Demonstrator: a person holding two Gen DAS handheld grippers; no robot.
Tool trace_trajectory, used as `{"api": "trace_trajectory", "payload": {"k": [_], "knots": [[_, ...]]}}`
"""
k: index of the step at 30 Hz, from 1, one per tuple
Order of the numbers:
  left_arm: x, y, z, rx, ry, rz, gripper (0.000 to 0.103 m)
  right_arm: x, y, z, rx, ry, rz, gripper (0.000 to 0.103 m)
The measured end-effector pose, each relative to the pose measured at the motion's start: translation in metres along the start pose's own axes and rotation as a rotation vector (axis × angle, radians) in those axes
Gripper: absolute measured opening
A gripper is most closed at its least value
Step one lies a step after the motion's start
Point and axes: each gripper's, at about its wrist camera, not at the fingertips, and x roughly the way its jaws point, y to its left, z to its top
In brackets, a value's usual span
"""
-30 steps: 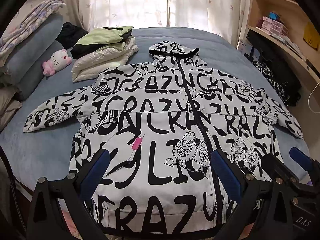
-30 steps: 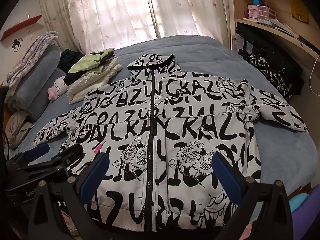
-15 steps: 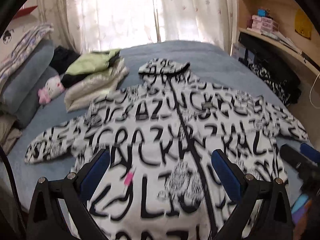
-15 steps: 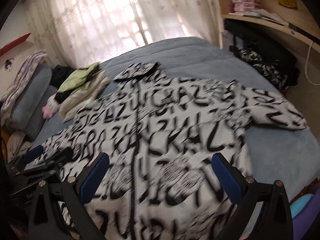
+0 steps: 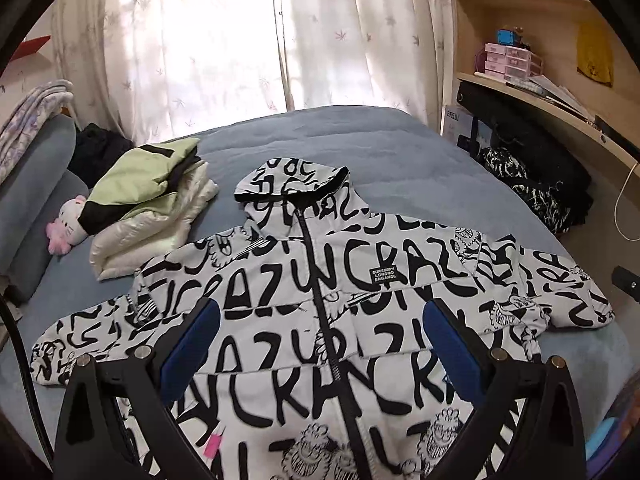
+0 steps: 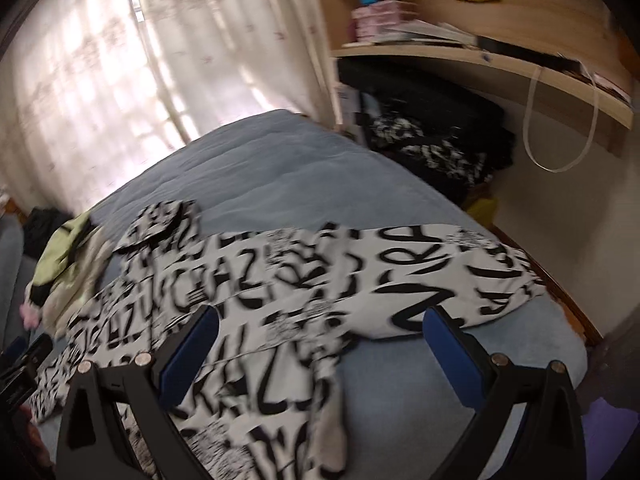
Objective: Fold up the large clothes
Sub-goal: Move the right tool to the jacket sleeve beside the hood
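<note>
A white hooded jacket (image 5: 320, 320) covered in black lettering lies flat, front up and zipped, on the blue bed (image 5: 400, 168), sleeves spread to both sides. My left gripper (image 5: 320, 344) is open and empty above the jacket's chest. My right gripper (image 6: 320, 344) is open and empty above the jacket's right side (image 6: 280, 320), facing its right sleeve (image 6: 460, 276). The right wrist view is blurred. The jacket's hem is hidden below both views.
A stack of folded clothes (image 5: 148, 208) and a pink-and-white plush toy (image 5: 66, 224) lie at the bed's left. Pillows (image 5: 28, 184) line the left edge. Wooden shelves (image 5: 560, 92) and dark bags (image 5: 532, 176) stand at the right. Curtains (image 5: 260, 40) hang behind.
Both grippers have moved forward over the jacket from its hem. The right gripper has swung right toward the right sleeve. Both stay open.
</note>
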Motion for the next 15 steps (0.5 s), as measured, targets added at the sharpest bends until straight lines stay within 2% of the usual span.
{"api": "trace_trajectory", "payload": {"k": [4, 8, 11, 15], "knots": [[0.025, -0.014, 0.003, 0.004, 0.003, 0.003, 0.101, 0.024, -0.033, 0.004, 0.068, 0.033, -0.049, 0.102], [0.057, -0.027, 0.007, 0.007, 0.007, 0.0, 0.101, 0.058, -0.071, 0.001, 0.163, 0.107, -0.106, 0.102], [0.08, -0.039, 0.008, 0.01, 0.012, -0.016, 0.099, 0.081, -0.102, -0.008, 0.26, 0.17, -0.109, 0.102], [0.112, -0.053, 0.01, -0.007, 0.068, -0.05, 0.099, 0.107, -0.146, -0.024, 0.428, 0.254, -0.102, 0.099]]}}
